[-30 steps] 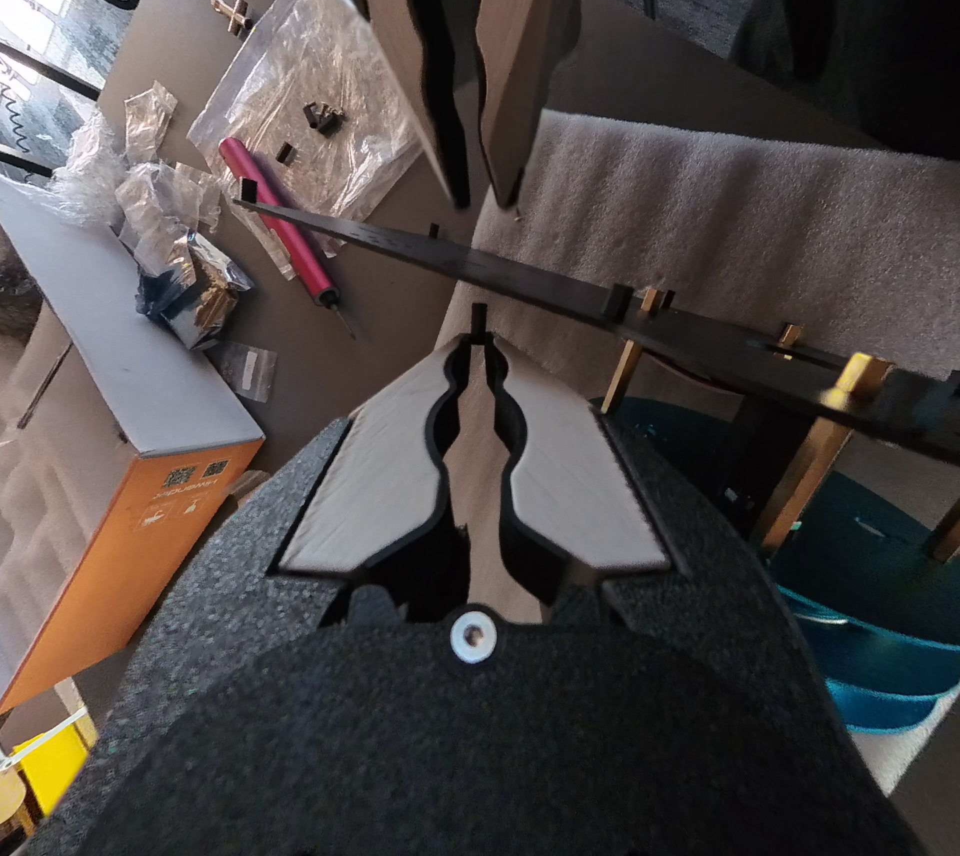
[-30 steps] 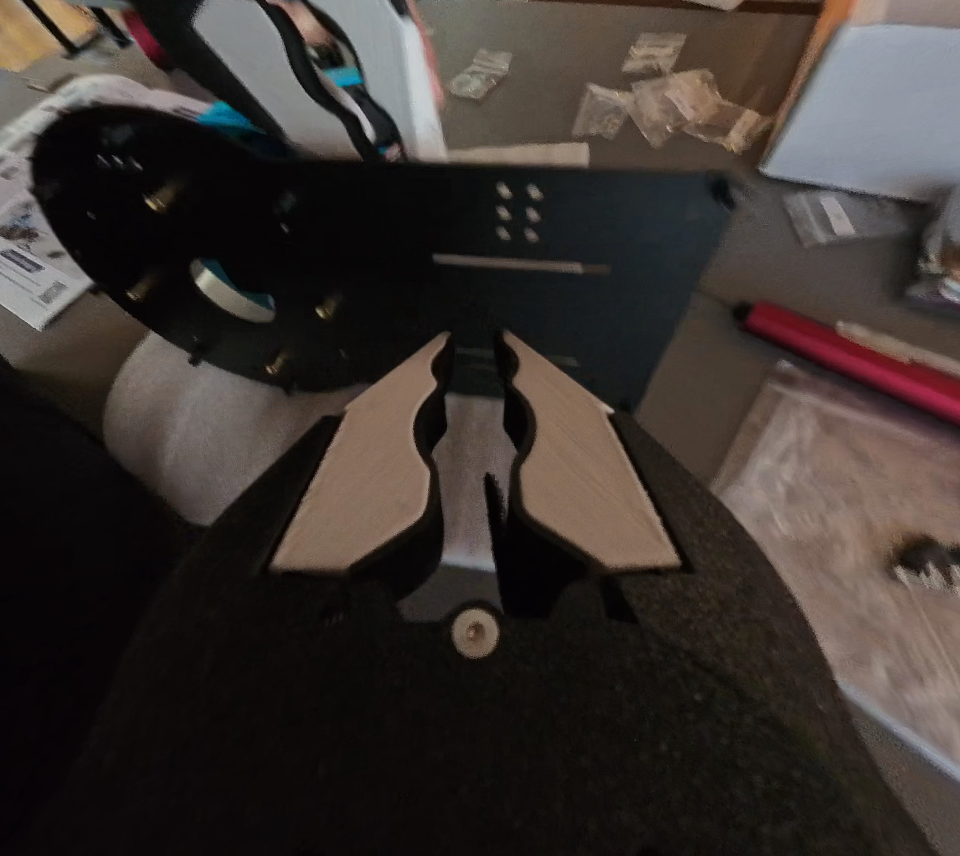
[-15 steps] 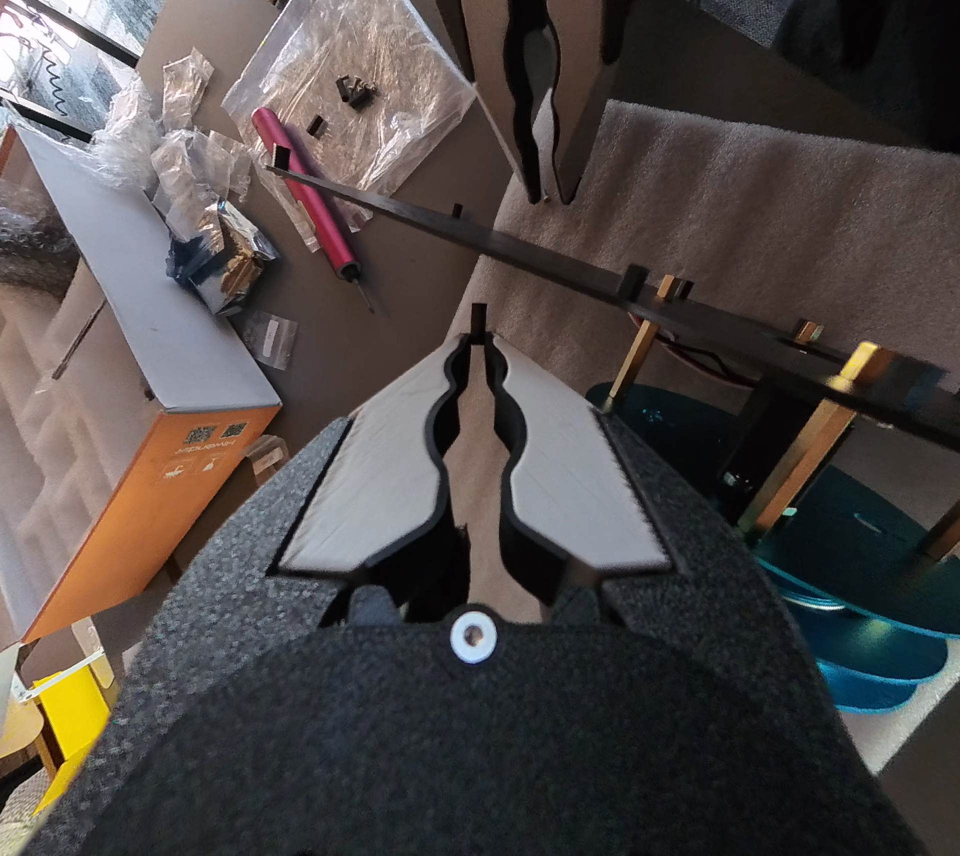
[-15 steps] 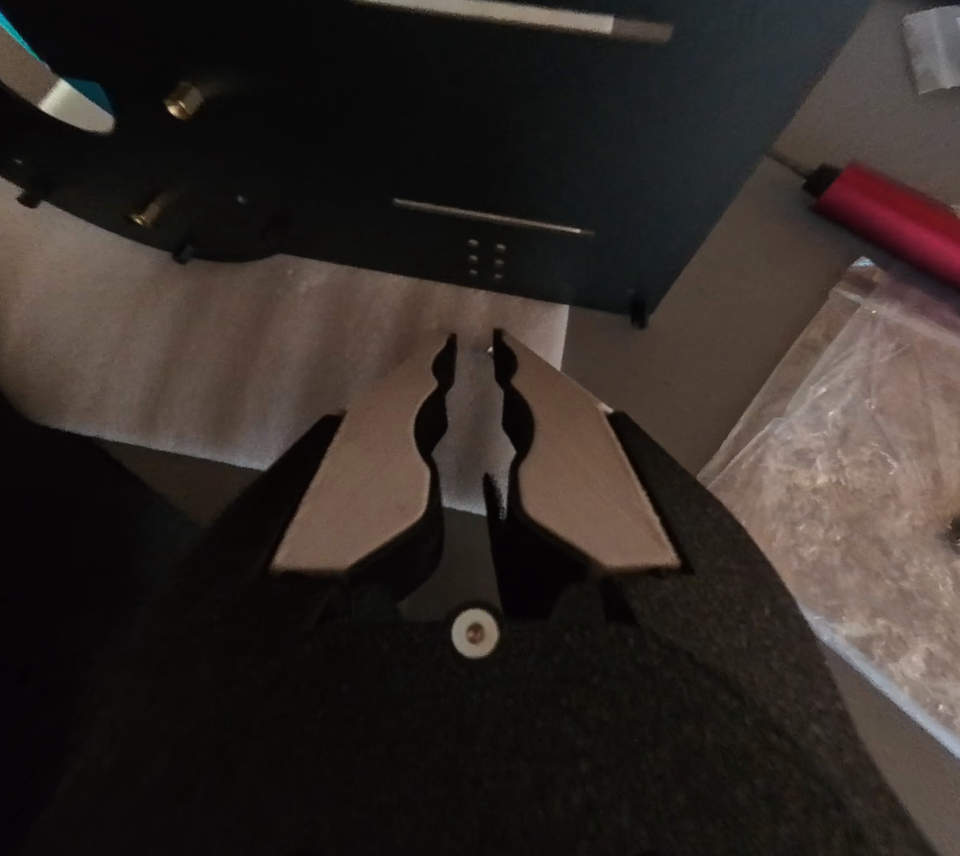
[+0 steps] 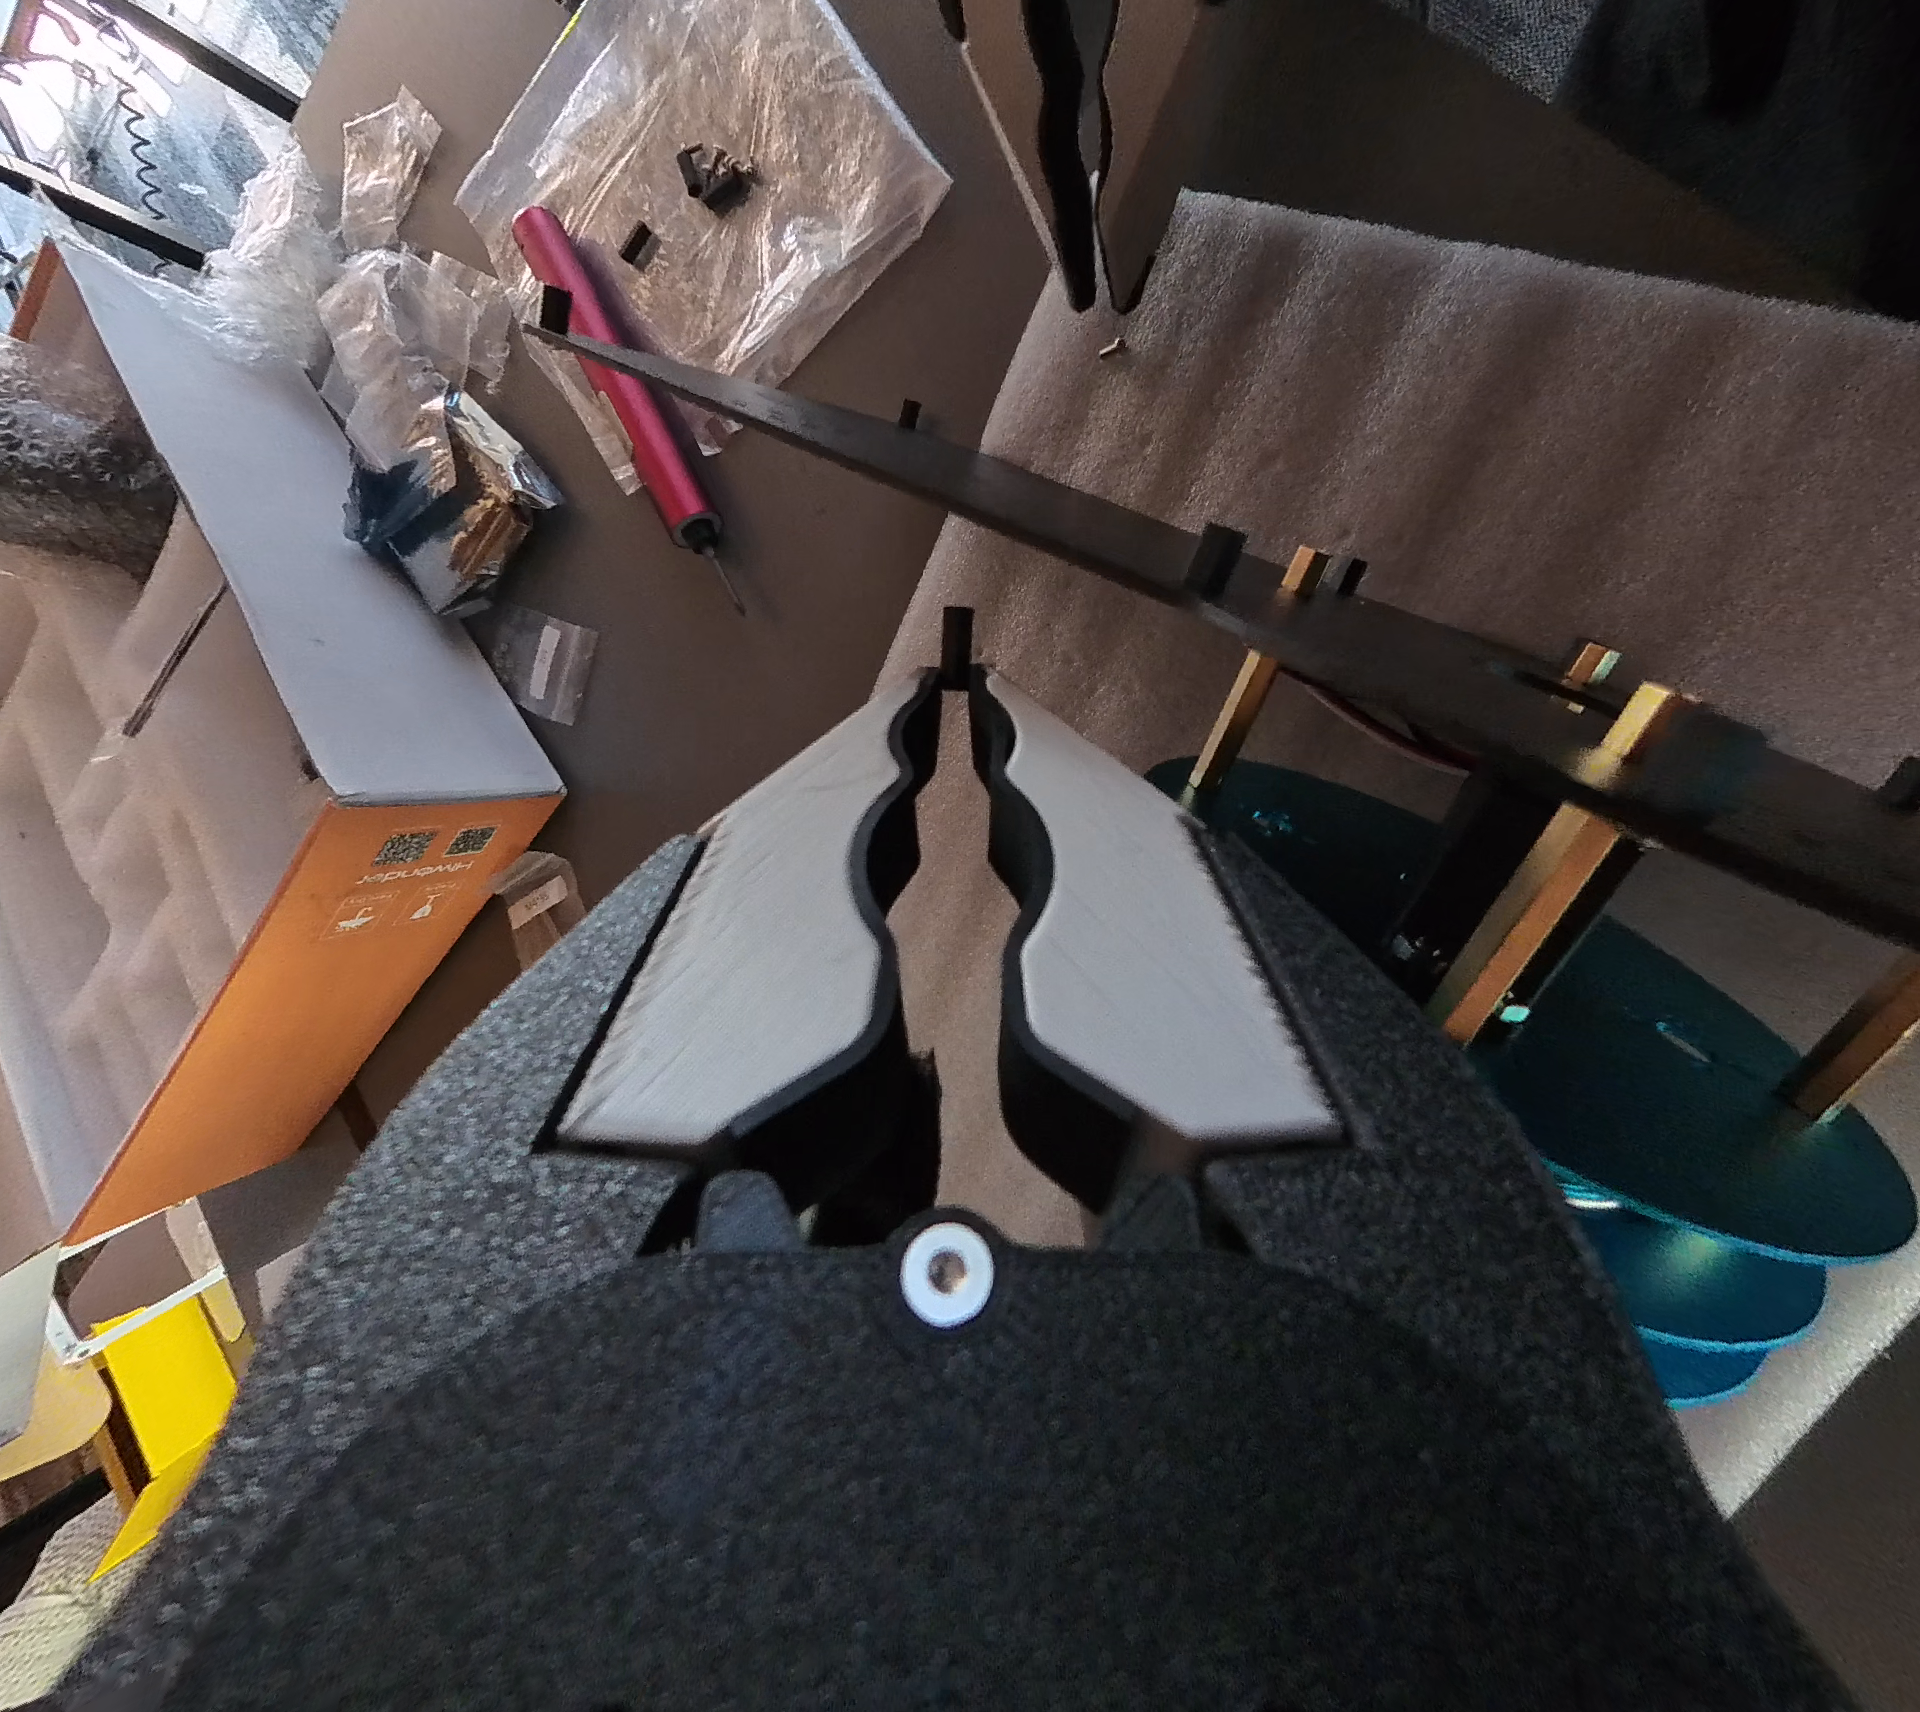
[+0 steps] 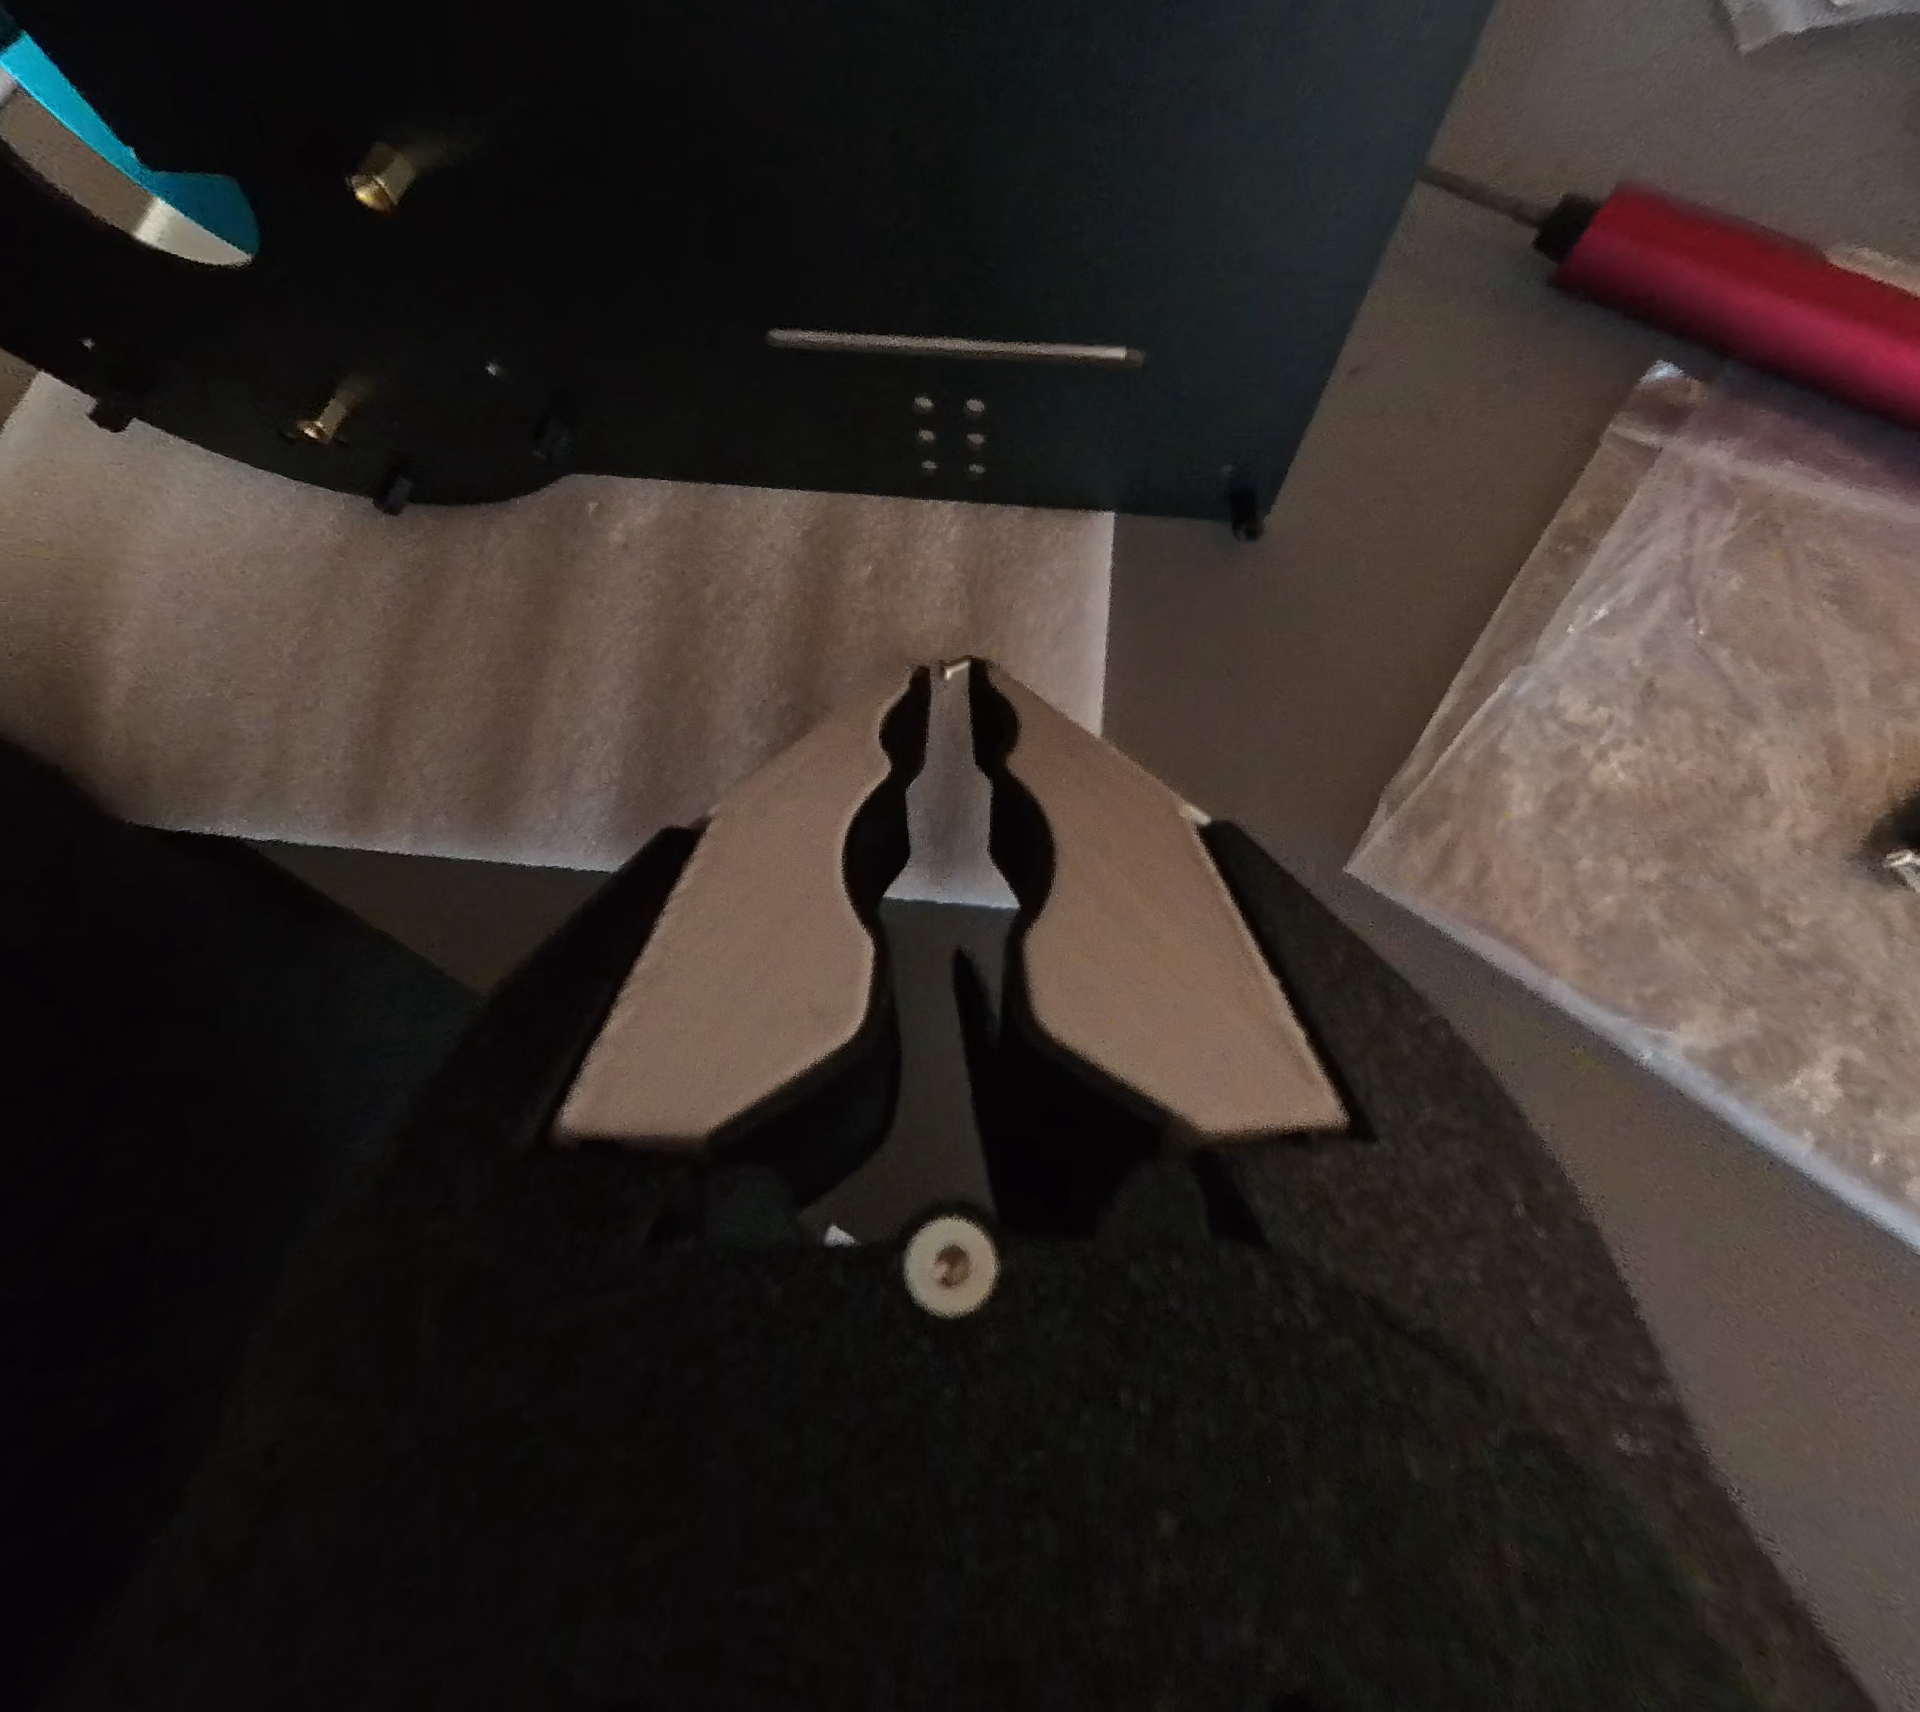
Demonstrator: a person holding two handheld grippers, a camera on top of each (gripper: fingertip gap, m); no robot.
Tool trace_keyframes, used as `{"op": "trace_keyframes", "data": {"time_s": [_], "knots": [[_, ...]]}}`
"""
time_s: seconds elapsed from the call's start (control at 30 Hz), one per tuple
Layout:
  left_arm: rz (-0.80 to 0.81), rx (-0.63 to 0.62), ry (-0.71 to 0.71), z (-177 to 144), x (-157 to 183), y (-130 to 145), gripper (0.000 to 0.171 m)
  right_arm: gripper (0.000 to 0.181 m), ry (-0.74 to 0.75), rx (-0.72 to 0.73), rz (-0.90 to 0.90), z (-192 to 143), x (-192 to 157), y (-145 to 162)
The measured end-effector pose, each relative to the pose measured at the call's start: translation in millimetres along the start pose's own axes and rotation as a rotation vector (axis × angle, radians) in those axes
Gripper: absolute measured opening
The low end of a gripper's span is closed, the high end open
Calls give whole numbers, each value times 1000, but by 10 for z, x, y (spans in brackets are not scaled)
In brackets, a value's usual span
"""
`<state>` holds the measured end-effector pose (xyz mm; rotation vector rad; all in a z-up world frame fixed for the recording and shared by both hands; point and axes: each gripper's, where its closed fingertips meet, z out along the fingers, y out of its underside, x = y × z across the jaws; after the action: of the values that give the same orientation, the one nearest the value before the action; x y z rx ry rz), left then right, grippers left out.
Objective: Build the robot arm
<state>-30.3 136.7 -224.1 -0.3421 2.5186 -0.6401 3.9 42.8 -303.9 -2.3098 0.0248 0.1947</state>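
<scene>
Up close, the left gripper (image 5: pixel 956 688) has its jaws pinched on a small black peg (image 5: pixel 956 636), held above the foam (image 5: pixel 1455 436) just short of the black plate (image 5: pixel 1091 509) on its brass posts. The right gripper (image 6: pixel 951 688) points down at the foam's corner, jaws drawn to a sliver around 1 tiny screw (image 6: pixel 951 670); I cannot tell whether they grip it. A red driver (image 6: pixel 1745 301) lies on the desk (image 6: pixel 1226 675) nearby.
</scene>
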Motion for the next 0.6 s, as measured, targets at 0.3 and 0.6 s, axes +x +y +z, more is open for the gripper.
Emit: {"op": "trace_keyframes", "data": {"time_s": [0.3,0.6], "knots": [[15,-1,2,-4,5,-24,4,9,76,7,103,110,-8,54],[16,-4,3,-20,-3,-6,4,1,162,20,87,100,22,57]]}}
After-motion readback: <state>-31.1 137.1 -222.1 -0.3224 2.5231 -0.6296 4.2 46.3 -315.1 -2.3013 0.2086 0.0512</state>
